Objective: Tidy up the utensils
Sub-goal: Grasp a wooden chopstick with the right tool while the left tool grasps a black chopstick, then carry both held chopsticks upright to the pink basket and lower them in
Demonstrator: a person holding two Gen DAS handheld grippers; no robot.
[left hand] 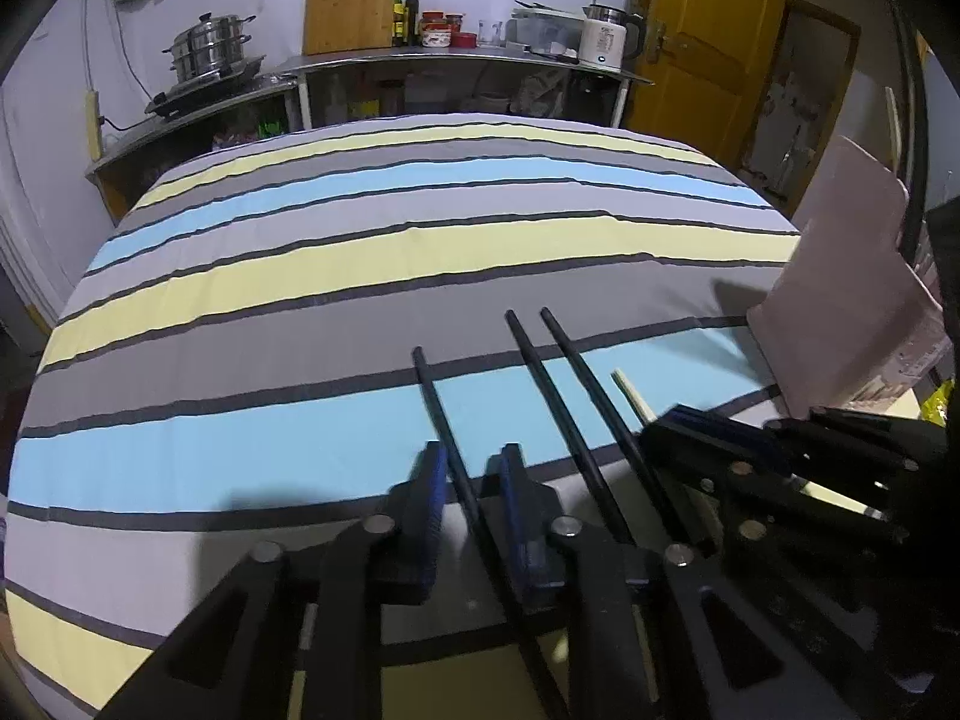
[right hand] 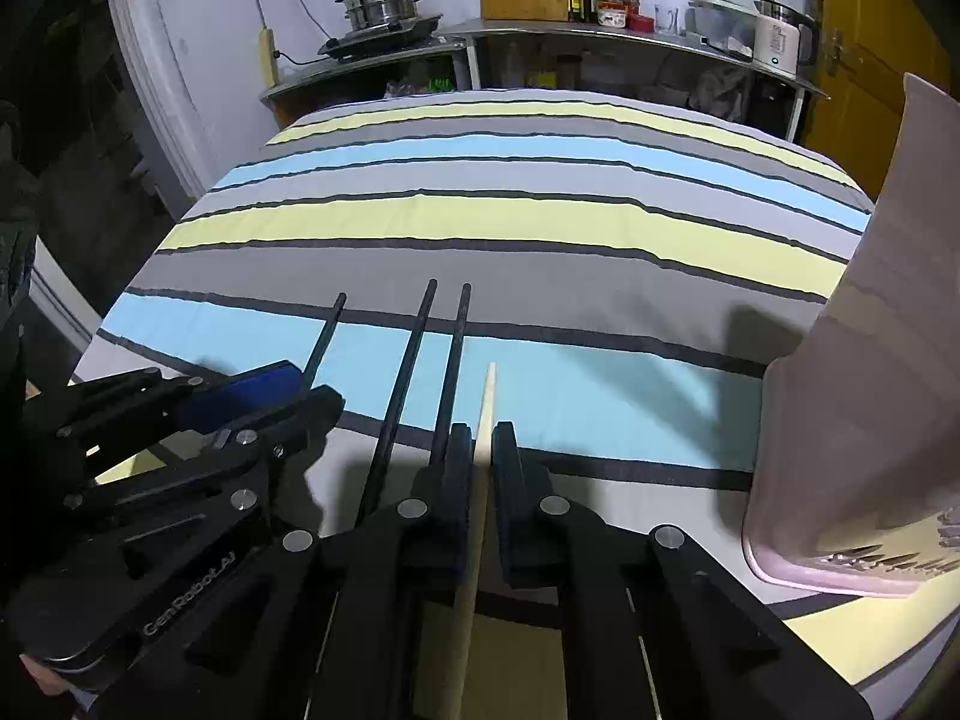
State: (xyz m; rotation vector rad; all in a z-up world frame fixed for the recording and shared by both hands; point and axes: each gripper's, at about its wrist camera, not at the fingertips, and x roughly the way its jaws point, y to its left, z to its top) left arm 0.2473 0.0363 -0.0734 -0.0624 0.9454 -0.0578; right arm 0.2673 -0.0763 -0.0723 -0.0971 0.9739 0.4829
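- The left claw [left hand: 471, 480] was closed on one black chopstick [left hand: 444, 426], blue pads pinching the shaft while its far end pointed up the striped bed cover [left hand: 420, 252].
- The right claw [right hand: 480, 450] was closed on a pale wooden chopstick [right hand: 485, 414], which ran between its pads with the tip reaching forward over the blue stripe.
- Two more black chopsticks [right hand: 432, 372] lay side by side between the two claws, near the cover's near edge, roughly parallel and almost touching at their far tips; neither claw gripped them.
- A pinkish container [right hand: 852, 420] stood at the right edge of the cover, just beside the right claw; what sat inside it could not be made out clearly.
- Judged from this layout, the sorting was at an early or middle stage: four chopsticks were in view, none visibly stowed, and both held pieces sat low near the cover.
- What seemed left: carrying the two gripped chopsticks to the container or to a matching group, then collecting the loose black pair, and finding a partner for the single pale one, which did not show in either view.
- The far half of the cover carried no utensils.
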